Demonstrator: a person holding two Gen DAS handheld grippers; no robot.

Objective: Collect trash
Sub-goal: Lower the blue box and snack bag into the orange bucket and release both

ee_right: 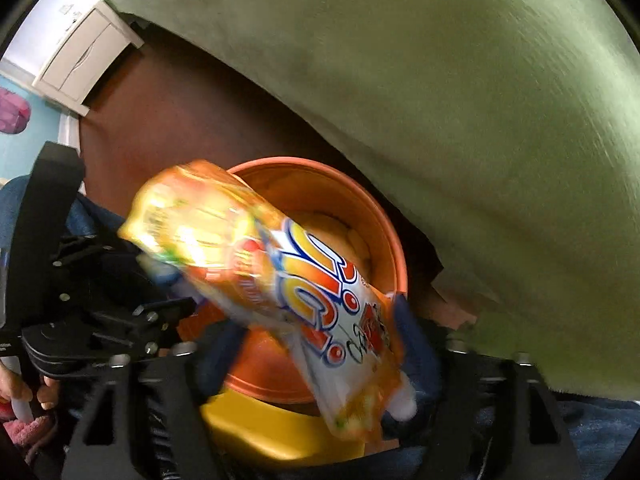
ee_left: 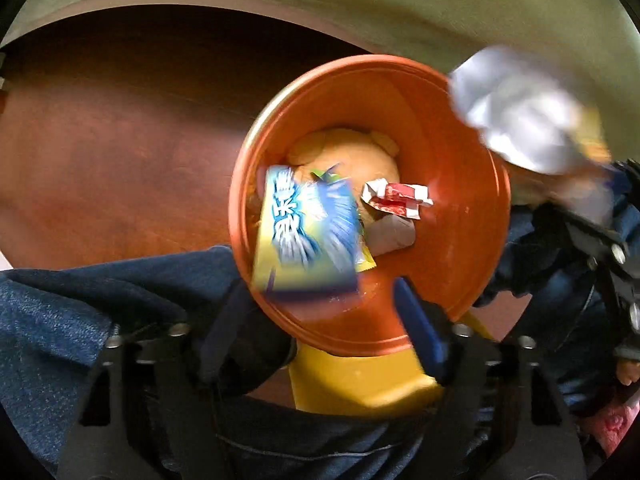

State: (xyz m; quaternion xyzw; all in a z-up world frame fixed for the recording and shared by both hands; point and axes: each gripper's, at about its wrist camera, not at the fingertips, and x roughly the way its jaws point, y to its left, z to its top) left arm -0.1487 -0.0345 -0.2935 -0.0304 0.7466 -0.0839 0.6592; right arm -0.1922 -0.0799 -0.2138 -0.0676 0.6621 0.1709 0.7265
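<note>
Wrappers hang over my orange bin (ee_left: 460, 216): a blue-and-yellow packet (ee_left: 308, 232) between my left gripper's (ee_left: 320, 312) parted fingers, an orange snack bag (ee_right: 280, 280) between my right gripper's (ee_right: 320, 344) spread fingers.

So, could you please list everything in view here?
bin: one, orange, on brown floor
blue-yellow wrapper: one, at bin's mouth
red-white wrapper: one, inside bin
grey scrap: one, inside bin
snack bag: one, orange-white, above bin
cloth: one, green, behind bin
yellow object: one, beside bin's near rim
cabinet: one, white, far corner
jeans: blue, near edge
left claw: black, open
right claw: black, open
</note>
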